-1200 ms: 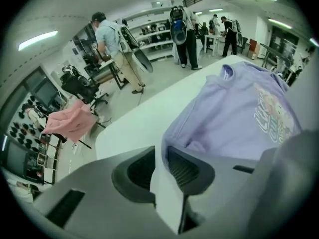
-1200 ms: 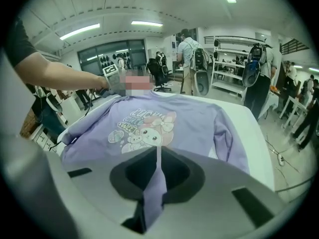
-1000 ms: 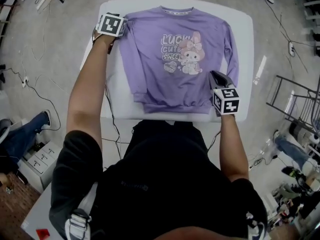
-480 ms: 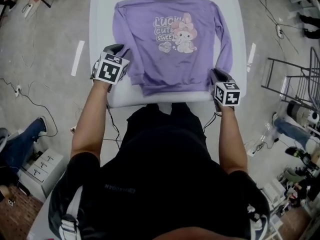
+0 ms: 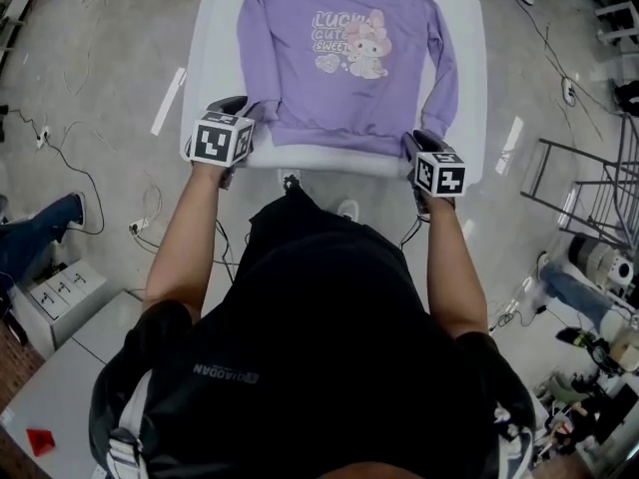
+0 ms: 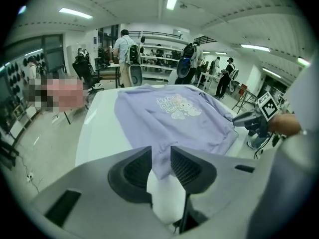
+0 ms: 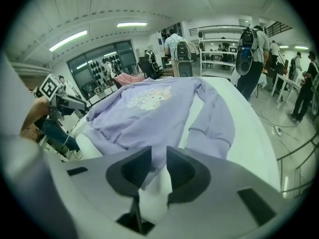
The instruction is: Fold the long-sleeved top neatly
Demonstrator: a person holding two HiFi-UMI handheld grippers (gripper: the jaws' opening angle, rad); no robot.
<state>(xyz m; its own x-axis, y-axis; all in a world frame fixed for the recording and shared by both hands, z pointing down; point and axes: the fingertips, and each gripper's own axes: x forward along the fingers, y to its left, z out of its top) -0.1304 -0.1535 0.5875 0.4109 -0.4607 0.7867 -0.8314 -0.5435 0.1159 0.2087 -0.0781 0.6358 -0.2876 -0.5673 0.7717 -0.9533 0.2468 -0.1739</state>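
Top (image 5: 344,63): flat, print up, on table (image 5: 222,28); hem at near edge.
Left gripper (image 6: 160,159): released, straddling hem corner.
Right gripper (image 7: 158,167): jaws just been opening, hem between, unpinched.
Risk: a shallow bite catches one layer, so the fold skews.

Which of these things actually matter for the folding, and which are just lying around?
For the job: purple long-sleeved top with cartoon print; white table beneath it; left gripper, hem between its jaws; right gripper, jaws just opened further, hem between them.
Lying about: thin floor cables; white drawer unit; white floor tape strip.
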